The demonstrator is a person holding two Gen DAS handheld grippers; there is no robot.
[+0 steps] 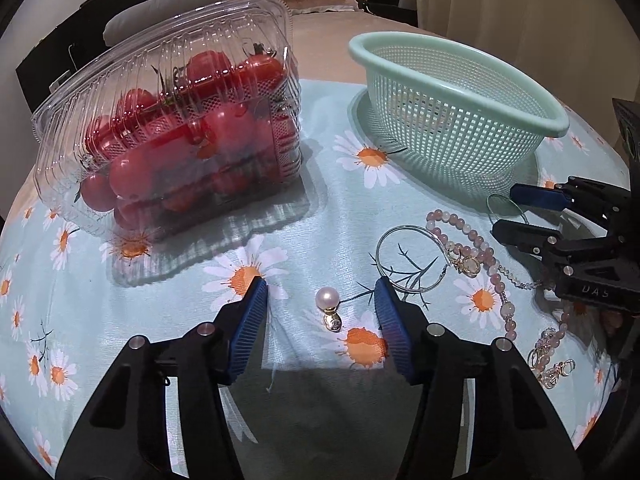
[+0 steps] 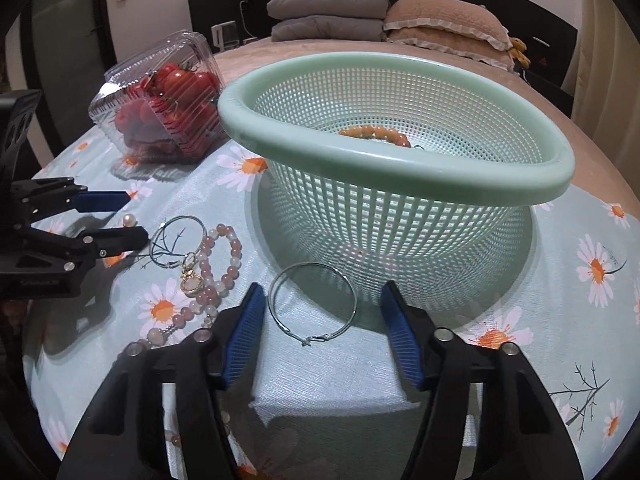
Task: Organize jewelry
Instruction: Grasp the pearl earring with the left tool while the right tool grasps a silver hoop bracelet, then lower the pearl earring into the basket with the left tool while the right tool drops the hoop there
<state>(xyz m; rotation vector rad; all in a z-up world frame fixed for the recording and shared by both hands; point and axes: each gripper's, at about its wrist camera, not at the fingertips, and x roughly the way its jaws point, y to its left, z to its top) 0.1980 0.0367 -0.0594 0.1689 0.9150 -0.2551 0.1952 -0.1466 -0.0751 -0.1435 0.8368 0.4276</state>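
A pearl earring (image 1: 329, 306) lies on the daisy tablecloth between the tips of my open left gripper (image 1: 322, 294). A silver hoop (image 2: 313, 305) lies between the tips of my open right gripper (image 2: 322, 300), just in front of the green mesh basket (image 2: 400, 168). An orange bead bracelet (image 2: 376, 134) lies inside the basket. A second silver hoop (image 1: 412, 258), a pink bead bracelet (image 1: 468, 240) with a gold pendant (image 1: 469, 265), and small gold pieces (image 1: 550, 358) lie to the right of the left gripper. The right gripper (image 1: 504, 210) shows there too, open.
A clear plastic box of tomatoes (image 1: 172, 128) stands at the back left of the table. The basket (image 1: 456, 92) stands at the back right. The table's front edge (image 2: 332, 404) runs just under the right gripper. A bed with pillows (image 2: 440, 24) is behind.
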